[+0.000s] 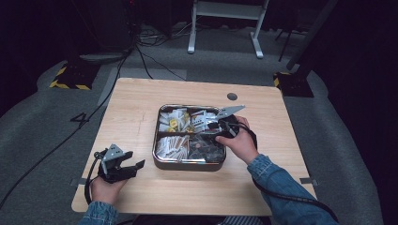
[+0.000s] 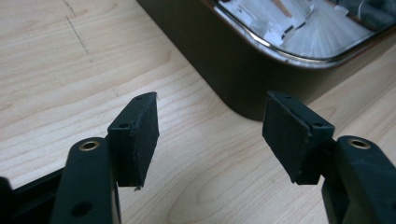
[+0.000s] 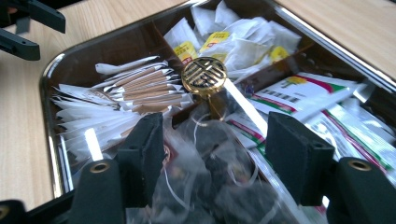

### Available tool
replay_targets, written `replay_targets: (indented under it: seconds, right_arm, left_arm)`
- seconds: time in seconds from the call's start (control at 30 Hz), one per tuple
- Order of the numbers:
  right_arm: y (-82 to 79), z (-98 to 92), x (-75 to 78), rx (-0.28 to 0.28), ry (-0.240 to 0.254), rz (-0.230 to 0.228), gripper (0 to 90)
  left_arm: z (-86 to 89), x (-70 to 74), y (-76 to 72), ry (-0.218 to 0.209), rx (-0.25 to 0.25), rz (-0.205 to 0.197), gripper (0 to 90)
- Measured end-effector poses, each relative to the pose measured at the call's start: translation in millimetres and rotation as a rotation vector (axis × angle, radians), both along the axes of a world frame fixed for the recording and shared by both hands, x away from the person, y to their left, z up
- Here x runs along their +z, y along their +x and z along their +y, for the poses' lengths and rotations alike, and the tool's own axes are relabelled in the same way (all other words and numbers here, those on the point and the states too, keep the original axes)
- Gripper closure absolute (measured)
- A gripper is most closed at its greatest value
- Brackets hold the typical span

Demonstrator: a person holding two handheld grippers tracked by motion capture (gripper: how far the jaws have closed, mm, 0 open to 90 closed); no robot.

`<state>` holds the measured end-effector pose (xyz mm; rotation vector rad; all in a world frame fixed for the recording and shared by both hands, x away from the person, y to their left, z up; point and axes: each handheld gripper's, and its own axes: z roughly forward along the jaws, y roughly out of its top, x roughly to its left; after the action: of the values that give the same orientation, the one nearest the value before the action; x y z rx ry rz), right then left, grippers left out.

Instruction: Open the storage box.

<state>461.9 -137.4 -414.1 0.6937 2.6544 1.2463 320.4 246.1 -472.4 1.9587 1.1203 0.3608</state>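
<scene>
Right tongs (image 3: 212, 154) are hanging over the near right compartment of the tray (image 1: 155, 140), jaws standing apart with nothing pinched, and the clear mesh tea bags (image 3: 210, 186) are lying directly under and between the pads. Judging by that, picking one of those bags looks like the step in hand. To do it well I'd be dropping the jaws straight down around a single bag, catching its bunched top rather than the loose strings, and keeping clear of the gold knob (image 3: 204, 75) where the tray's dividers cross, just beyond the tips. Squeezing gently should be enough; the bags look soft and tangled, so lifting slowly would be letting neighbours fall away.

From the high view, the right hand (image 1: 240, 143) is reaching in over the tray's right edge, forearm slanting up from the lower right, tongs (image 1: 217, 127) pointing left and down into the tray. Beyond the bags, white and brown sachets (image 3: 126, 93) are filling the left compartment, yellow-tagged packets (image 3: 219, 35) the far one, and red-and-green packets (image 3: 299, 93) the right.

Left tongs (image 2: 210, 135) are resting low over the bare surface (image 2: 70, 84), jaws apart and gripping nothing, pointing at the tray's near corner. That hand (image 1: 107, 187) is sitting well left of the tray, near the surface's front edge.
</scene>
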Motion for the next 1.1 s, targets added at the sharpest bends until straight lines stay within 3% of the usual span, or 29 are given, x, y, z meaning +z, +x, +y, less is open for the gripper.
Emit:
replay_targets:
  seconds: [0.07, 0.2, 0.47, 0.5, 0.53, 0.6, 0.7, 1.1]
  right_arm:
    - [4.5, 15.1, -2.2, 0.017, -0.028, 0.004, 40.1]
    - [8.1, 26.9, -4.7, 0.030, -0.044, 0.002, 41.7]
    - [19.5, 54.9, -16.4, 0.010, -0.077, 0.017, 49.5]
    - [19.5, 54.9, -16.4, 0.010, -0.077, 0.017, 49.5]
    - [20.2, 57.6, -18.4, 0.010, -0.086, 0.014, 57.0]
    - [20.4, 58.1, -19.0, 0.007, -0.097, 0.005, 58.3]
    - [20.9, 58.3, -19.4, 0.000, -0.090, 0.014, 58.8]
    - [17.2, 57.7, -12.5, -0.012, -0.077, -0.024, 59.0]
  left_arm:
    - [0.1, 0.0, -0.1, -0.011, 0.002, -0.008, 40.0]
    - [0.7, -0.1, 1.0, -0.014, 0.020, -0.004, 40.1]
    - [1.3, 0.9, 2.6, -0.019, 0.036, -0.018, 39.7]
    - [1.8, 1.0, 2.8, -0.022, 0.037, -0.017, 39.7]
    - [2.4, 0.9, 3.2, -0.021, 0.042, -0.019, 39.7]
    - [2.1, 0.6, 3.4, -0.024, 0.045, -0.022, 39.7]
    - [1.4, 1.1, 3.6, -0.018, 0.033, -0.018, 39.8]
    - [-2.9, 1.8, 4.2, 0.001, 0.017, -0.025, 39.3]
